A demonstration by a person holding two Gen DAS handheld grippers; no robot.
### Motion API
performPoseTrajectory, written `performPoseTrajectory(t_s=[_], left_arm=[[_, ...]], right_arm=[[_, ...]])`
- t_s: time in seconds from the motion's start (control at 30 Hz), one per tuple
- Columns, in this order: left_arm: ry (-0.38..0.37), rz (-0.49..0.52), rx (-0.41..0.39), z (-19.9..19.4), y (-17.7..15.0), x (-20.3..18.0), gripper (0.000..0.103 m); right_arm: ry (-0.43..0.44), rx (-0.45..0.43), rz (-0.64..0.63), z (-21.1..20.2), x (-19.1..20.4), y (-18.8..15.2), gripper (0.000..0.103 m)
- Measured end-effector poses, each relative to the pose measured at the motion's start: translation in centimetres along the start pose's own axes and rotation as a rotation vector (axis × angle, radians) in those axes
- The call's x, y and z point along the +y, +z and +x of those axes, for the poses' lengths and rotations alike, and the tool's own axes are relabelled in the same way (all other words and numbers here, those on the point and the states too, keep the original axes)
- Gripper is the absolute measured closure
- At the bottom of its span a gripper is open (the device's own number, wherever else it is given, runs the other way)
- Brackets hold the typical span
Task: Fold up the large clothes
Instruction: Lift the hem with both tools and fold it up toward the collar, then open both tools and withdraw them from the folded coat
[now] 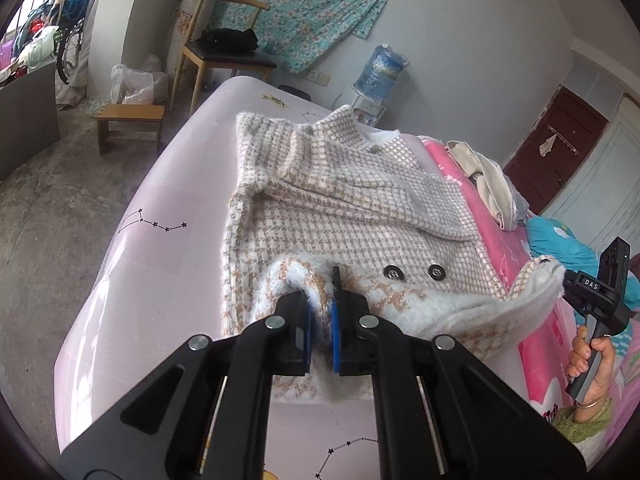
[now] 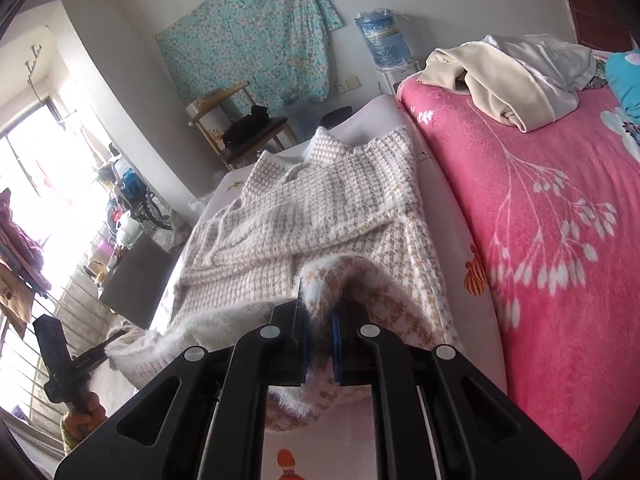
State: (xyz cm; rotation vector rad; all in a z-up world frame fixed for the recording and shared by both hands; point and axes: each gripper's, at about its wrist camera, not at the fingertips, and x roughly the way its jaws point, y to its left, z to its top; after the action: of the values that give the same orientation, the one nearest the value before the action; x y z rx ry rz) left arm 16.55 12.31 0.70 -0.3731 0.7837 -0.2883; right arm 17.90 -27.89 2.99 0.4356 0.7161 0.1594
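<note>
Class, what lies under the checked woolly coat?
The checked woolly coat rests on a pale pink sheet printed with constellations. Whatever lies beneath its middle is covered.

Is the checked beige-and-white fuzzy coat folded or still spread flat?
Partly folded: checked beige-and-white fuzzy coat has sleeves crossed over its body; both grippers lift its hem.

The coat [image 1: 344, 208] was cream-and-tan houndstooth, the bed sheet [image 1: 160, 248] pale pink with constellations, the blanket [image 2: 540, 220] hot pink with white leaves.

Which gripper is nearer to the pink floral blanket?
Right. The right gripper holds the coat hem beside the pink floral blanket; the left gripper holds the hem farther away.
</note>
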Motion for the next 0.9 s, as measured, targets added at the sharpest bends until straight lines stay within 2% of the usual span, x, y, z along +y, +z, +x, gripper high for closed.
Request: performPoseTrajectory(t_s=[0.17,0.2,0.27,0.33,0.37,0.4,0.43,0.47,0.5,0.57,0.63,0.7,0.8,0.83,0.9], left_arm=[[-0.008,-0.048,0.052,3.2,2.1,1.6,0.093],[-0.015,-0.061,0.062,3.8,2.4,2.0,0.093],[-0.026,-0.099,0.101,5.1,2.9,2.7,0.084],[-0.053,-0.148,0.123,6.0,3.3,3.6,0.073],[-0.072,-0.17,0.123,6.3,3.5,3.9,0.065],[-0.081,-0.186,0.119,6.4,3.6,4.2,0.061],[-0.084,-0.195,0.11,6.4,3.7,4.3,0.055],[-0.071,-0.194,0.088,6.0,3.9,4.4,0.05],[-0.053,-0.185,0.061,5.6,4.1,4.4,0.05],[-0.033,-0.158,0.015,4.4,4.5,3.9,0.05],[-0.045,-0.099,-0.032,3.1,4.7,2.4,0.05],[-0.076,-0.002,-0.051,2.4,4.2,-0.3,0.05],[-0.146,0.158,0.014,3.2,1.8,-5.1,0.05],[-0.137,0.205,0.048,4.0,0.7,-6.5,0.05],[-0.046,0.278,0.115,6.1,-1.6,-8.3,0.05]], right_arm=[[-0.014,0.029,0.037,4.7,-1.2,1.8,0.092],[-0.018,0.035,0.051,5.5,-1.6,2.0,0.088],[-0.03,0.056,0.084,7.1,-2.7,2.3,0.08],[-0.035,0.074,0.129,8.2,-3.9,2.4,0.064],[-0.038,0.076,0.146,8.5,-4.4,2.3,0.06],[-0.069,0.061,0.148,8.4,-4.6,2.3,0.05],[-0.113,0.038,0.134,8.1,-4.7,2.3,0.045],[-0.142,0.014,0.117,7.6,-4.6,2.4,0.044],[-0.158,-0.005,0.108,7.1,-4.6,2.4,0.043],[-0.165,-0.032,0.088,5.9,-4.3,2.3,0.043],[-0.135,-0.04,0.024,4.9,-2.6,1.8,0.043],[-0.093,0.01,-0.09,4.9,0.3,0.5,0.043],[-0.046,0.081,-0.256,5.5,4.7,-2.7,0.045],[-0.036,0.099,-0.3,6.1,5.9,-3.7,0.049],[-0.057,0.157,-0.356,8.0,7.0,-5.2,0.051]])
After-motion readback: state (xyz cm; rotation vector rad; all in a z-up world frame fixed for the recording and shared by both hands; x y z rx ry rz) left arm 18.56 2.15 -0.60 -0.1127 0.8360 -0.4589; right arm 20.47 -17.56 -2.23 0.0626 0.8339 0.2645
